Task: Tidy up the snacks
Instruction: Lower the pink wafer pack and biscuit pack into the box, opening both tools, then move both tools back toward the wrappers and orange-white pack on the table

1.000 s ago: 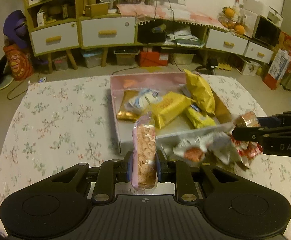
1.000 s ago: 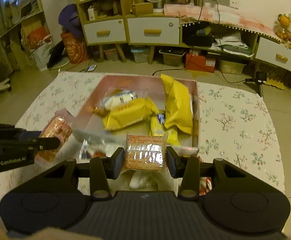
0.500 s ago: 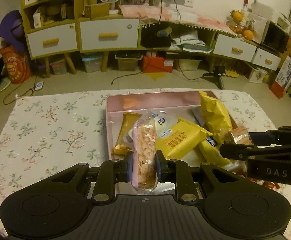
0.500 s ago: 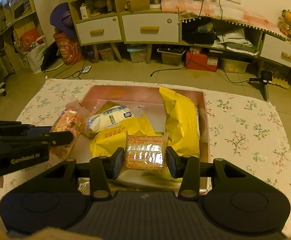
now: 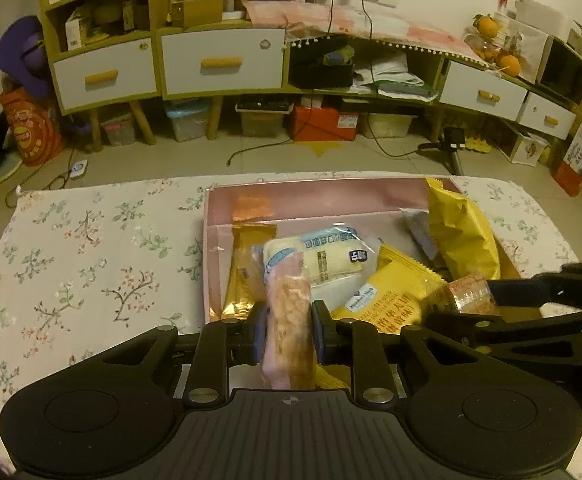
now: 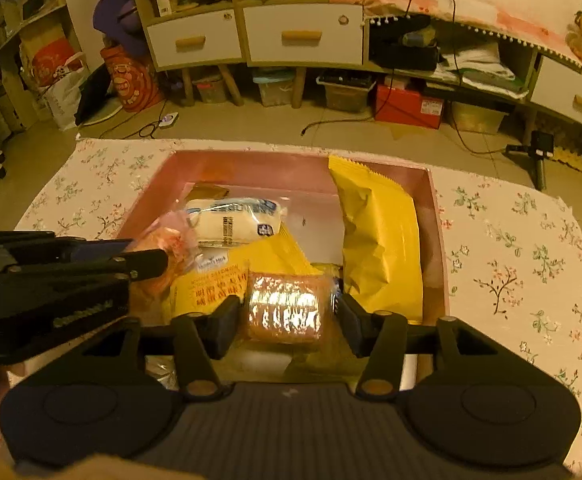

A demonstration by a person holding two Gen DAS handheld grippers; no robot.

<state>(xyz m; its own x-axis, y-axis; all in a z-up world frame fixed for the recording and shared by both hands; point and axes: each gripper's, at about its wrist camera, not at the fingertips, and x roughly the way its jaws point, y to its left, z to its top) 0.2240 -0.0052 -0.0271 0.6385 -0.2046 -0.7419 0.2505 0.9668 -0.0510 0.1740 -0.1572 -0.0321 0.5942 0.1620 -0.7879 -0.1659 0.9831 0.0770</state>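
While the pink box [image 5: 311,200] sits on the floral-clothed table [image 5: 91,264], a pink packet of puffed snacks [image 5: 289,320] is clamped upright between the fingers of the left gripper [image 5: 287,332] over the box's near edge. A clear-wrapped brown cracker pack [image 6: 287,306] is gripped between the fingers of the right gripper [image 6: 289,320], held above the box's near part. Inside the box are seen a white wrapped roll [image 5: 323,256], a flat yellow packet [image 5: 391,300], a tall yellow bag [image 6: 379,240] against its right wall and a gold bar [image 5: 247,268] by its left wall.
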